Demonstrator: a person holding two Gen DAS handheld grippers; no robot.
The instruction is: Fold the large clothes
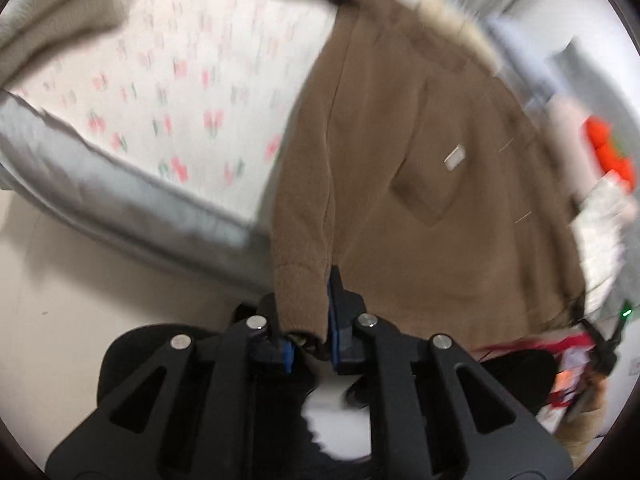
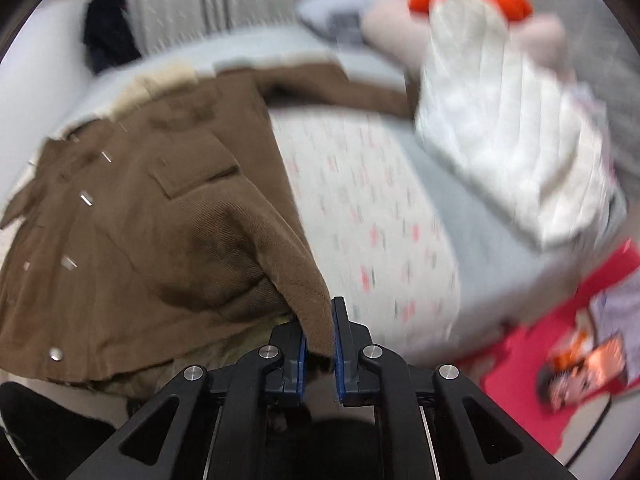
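Left wrist view: we see our left gripper (image 1: pixel 310 320) with its fingers (image 1: pixel 335 320) clamped on the cuff of the brown coat (image 1: pixel 420 184), which spreads ahead of them across the bed (image 1: pixel 180 92) with its flowered sheet. Right wrist view: our right gripper (image 2: pixel 320 340) pinches the coat's other sleeve end, the coat's body lying left of those fingers and a white quilted bundle (image 2: pixel 504 148) far ahead on the right.

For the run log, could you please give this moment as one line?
left gripper: shut on coat hem | right gripper: shut on coat edge | coat on bed
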